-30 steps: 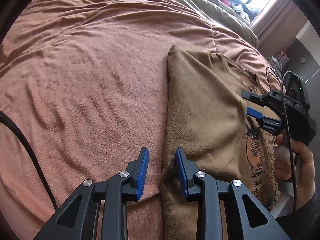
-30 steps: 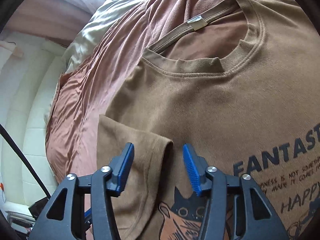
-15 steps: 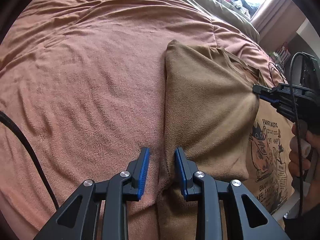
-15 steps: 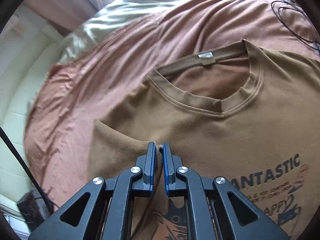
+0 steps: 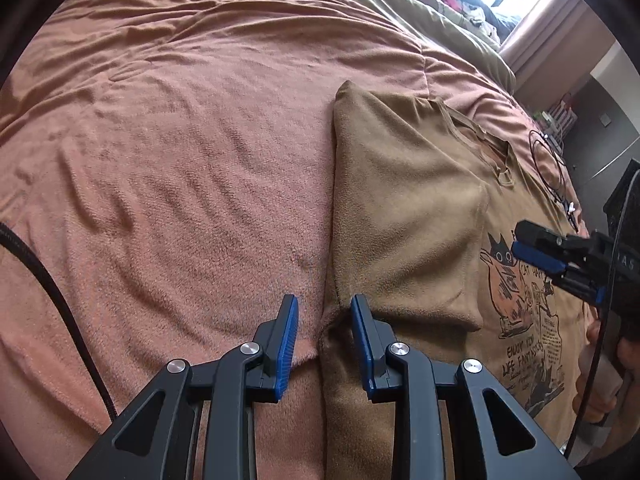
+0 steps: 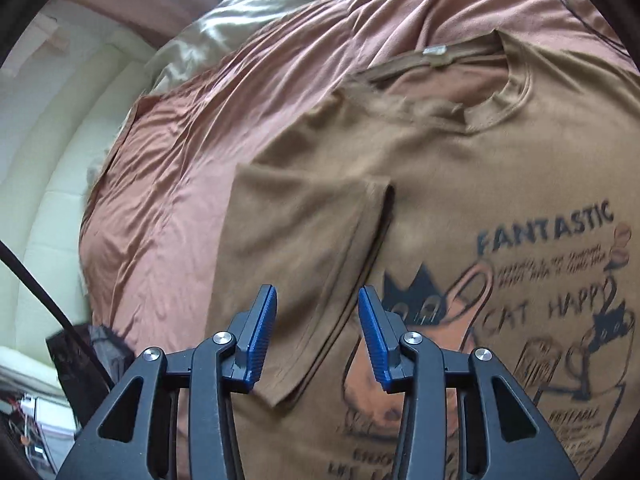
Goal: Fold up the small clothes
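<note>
A brown T-shirt (image 5: 404, 208) with a cat print lies on the pink bedspread (image 5: 180, 152), its left side and sleeve folded in over the front. My left gripper (image 5: 324, 340) is open, its fingers astride the shirt's folded left edge, low over the bed. My right gripper (image 6: 316, 336) is open and empty just above the folded sleeve's hem (image 6: 344, 272), beside the cat print (image 6: 416, 300). The right gripper also shows in the left wrist view (image 5: 556, 264) over the print.
An olive blanket (image 5: 400, 4) lies at the far side of the bed. A thin black cable (image 5: 548, 160) lies coiled on the bedspread past the shirt's collar. A pale padded surface (image 6: 60, 160) borders the bed in the right wrist view.
My right gripper, shut on the sleeve half a second ago, has opened, let the sleeve drop flat and drawn back. My left gripper has stayed open at the folded edge.
</note>
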`<state>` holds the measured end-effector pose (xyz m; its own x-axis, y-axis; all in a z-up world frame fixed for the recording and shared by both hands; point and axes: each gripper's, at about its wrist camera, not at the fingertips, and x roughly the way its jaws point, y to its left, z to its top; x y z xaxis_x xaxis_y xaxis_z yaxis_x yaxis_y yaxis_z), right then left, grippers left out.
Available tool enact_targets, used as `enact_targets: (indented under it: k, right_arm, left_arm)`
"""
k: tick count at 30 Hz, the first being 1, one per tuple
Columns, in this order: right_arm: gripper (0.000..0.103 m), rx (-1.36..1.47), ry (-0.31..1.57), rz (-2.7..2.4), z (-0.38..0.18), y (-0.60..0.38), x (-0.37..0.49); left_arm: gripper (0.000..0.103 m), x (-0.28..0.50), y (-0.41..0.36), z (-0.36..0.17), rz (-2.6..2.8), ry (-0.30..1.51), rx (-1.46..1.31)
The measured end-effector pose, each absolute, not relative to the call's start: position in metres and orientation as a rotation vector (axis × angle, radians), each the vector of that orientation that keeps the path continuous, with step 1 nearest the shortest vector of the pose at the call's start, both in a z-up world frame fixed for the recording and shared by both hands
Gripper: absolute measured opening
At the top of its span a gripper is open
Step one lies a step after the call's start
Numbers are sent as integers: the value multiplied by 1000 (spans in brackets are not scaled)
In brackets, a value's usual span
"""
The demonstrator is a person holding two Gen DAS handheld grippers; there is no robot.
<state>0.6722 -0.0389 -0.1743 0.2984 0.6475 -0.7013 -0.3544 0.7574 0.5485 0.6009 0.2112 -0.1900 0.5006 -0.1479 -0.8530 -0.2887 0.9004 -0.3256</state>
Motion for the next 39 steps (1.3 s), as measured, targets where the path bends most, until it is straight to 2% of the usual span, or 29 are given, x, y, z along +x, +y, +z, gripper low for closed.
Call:
enact_targets:
  k: [2,8,11,14,19,27,28,29,30,32,34,35,37,39]
  right_arm:
    - [39,315,1114,719,-180,-35,661]
    - [28,292,1104,790,-184,-18,645]
    - [15,283,1115,813,-196,0,647]
    - [8,235,1149,780,-209,7,646]
    - [6,155,1143,697,-207,5,637]
    - [7,100,1012,634,-141,-36,584]
    - [9,95,1003,624,-136,-42,576]
    - [15,76,988,603,-128,-47,565]
    - [19,47,972,577,-120,-54,554]
    - [37,42,929,583,-107,-71,526]
    - [50,52,873,558,-93,-88,505]
    - [54,61,845,550,-86,-98,495]
    - [54,73,805,555,-75,-119,476]
    - [54,64,765,550,-67,-134,455]
  left_arm:
    - [29,596,214,-187,98,1048,-467]
    - [29,570,225,-180,122,1022,-500]
    - [29,558,233,-179,136,1017,-513]
    - [29,545,240,-176,149,1004,-537]
    - [29,523,243,-167,156,979,-554]
    - [30,481,222,-130,140,905,-536]
    - [36,475,218,-124,134,896,-532]
    - [41,468,211,-115,135,888,-524]
    - [50,462,206,-108,137,877,-513]
    - [59,450,194,-93,139,848,-485]
    - [69,441,184,-81,137,833,-464]
    - [71,435,179,-75,131,825,-457]
    - [81,425,168,-64,120,808,-447]
    - [87,414,157,-52,114,785,-436]
